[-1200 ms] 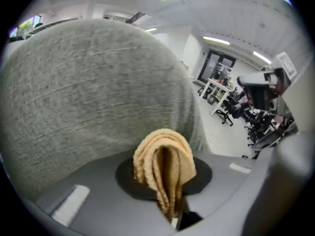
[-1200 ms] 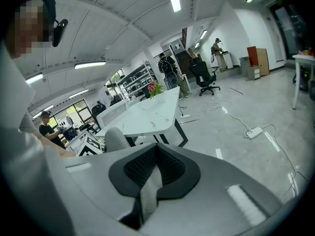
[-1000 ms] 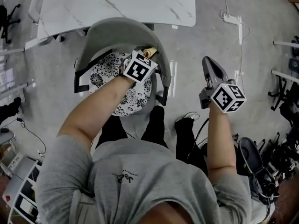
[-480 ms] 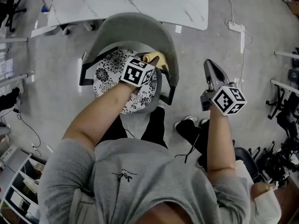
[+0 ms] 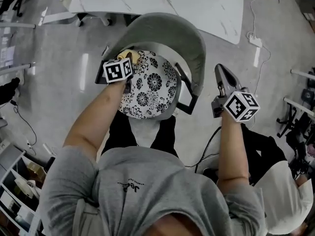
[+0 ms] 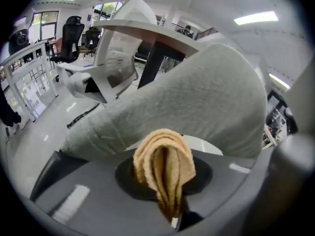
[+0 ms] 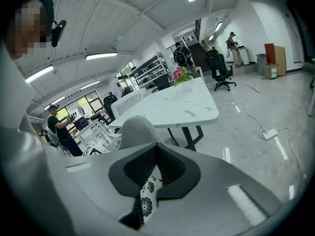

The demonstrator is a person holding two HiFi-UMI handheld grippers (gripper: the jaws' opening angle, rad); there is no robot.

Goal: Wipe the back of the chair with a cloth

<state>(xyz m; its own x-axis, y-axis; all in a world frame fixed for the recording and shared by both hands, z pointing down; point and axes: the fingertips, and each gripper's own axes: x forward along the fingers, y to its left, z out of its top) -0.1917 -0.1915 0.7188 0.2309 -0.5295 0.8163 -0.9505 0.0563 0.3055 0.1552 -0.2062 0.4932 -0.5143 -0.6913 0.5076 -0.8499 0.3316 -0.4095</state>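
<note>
Cloth (image 6: 165, 166), tan and folded, is clamped between the jaws of the left gripper (image 5: 121, 65), just beside the left end of the grey chair back (image 5: 170, 31). The right gripper (image 5: 220, 70) hangs to the right of the chair, clear of it, jaws closed on nothing.

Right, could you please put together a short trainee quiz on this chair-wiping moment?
1. True or false: the left hand-held gripper is shut on the folded tan terry cloth.
2. What does the right hand-held gripper hold? A) a sponge B) nothing C) a spray bottle
3. Fill in: in the head view, the cloth is at the ____ end of the curved grey fabric chair backrest.

Key: 1 true; 2 B; 3 left.
</note>
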